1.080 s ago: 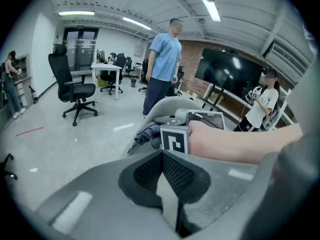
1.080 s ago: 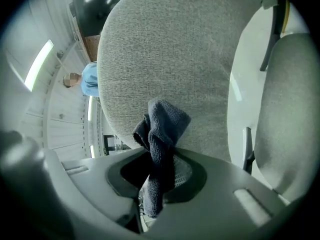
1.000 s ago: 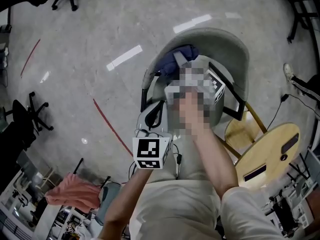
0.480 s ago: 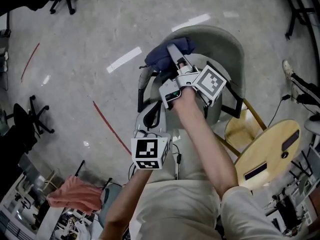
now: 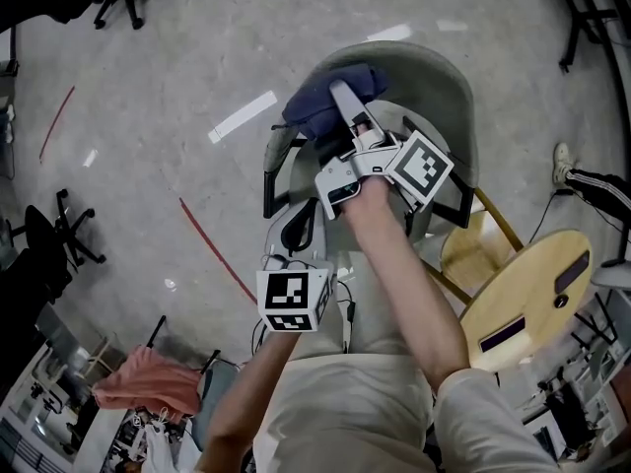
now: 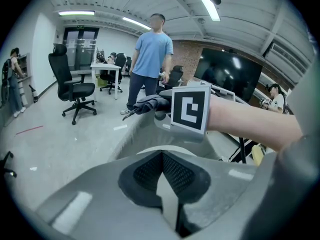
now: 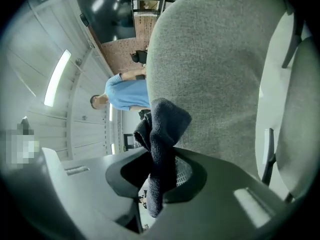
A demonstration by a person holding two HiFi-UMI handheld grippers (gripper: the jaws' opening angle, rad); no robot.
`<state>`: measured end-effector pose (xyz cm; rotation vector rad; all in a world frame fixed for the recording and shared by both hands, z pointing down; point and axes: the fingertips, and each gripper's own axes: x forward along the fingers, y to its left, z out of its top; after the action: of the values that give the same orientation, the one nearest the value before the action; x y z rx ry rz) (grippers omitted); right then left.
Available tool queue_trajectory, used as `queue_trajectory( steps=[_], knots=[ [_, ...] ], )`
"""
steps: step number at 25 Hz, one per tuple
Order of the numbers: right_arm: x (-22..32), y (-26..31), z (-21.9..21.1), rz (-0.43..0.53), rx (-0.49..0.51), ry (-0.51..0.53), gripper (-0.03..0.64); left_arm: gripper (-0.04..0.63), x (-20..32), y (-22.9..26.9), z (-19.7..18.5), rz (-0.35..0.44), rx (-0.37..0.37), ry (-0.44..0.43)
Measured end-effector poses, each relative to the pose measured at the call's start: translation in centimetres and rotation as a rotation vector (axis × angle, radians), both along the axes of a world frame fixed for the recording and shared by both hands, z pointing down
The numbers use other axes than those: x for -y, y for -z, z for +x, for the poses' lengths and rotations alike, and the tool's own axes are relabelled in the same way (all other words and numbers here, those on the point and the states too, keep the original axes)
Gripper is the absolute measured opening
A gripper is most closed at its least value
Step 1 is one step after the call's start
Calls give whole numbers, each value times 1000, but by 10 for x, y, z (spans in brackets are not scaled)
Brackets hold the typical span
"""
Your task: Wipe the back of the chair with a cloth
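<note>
The grey fabric chair stands in front of me, its curved back on the far side. My right gripper is shut on a dark blue cloth and holds it against the left end of the back's top edge. In the right gripper view the cloth hangs bunched between the jaws, next to the grey fabric. My left gripper hovers lower, near the seat's front. Its pads meet with nothing between them. From there I see the cloth and the right gripper's marker cube.
A round wooden table and a wooden stool stand right of the chair. A pink cloth lies at lower left. A person in a blue shirt stands beyond the chair, near a black office chair.
The right gripper has carried the cloth a little to the left and farther away along the top of the chair back. The left gripper has hardly moved.
</note>
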<state>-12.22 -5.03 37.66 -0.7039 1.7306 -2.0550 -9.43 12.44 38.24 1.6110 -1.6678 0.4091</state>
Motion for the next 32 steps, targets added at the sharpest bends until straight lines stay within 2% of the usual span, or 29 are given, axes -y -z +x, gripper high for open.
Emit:
queue_trajectory(
  steps=[5,18,26,29,32],
  knots=[
    [-9,-24,25,-29,-38,-17,78,1,1,-1,13,-2,-9,-13],
    [-10,-131,95,-163,-202,-130,77,1,2,-15,37,-18,-16,-34],
    [-9,-187,103,-242,-265,-152,77,1,9,-28,41,-50,-1,-61],
    [-12,-202,106,-268,-313,-170,78,1,13,-31,42,-68,-20,-62],
    [-18,-217,105,-309,-307,-198,78,1,16,-34,40,-83,-32,-44]
  ],
)
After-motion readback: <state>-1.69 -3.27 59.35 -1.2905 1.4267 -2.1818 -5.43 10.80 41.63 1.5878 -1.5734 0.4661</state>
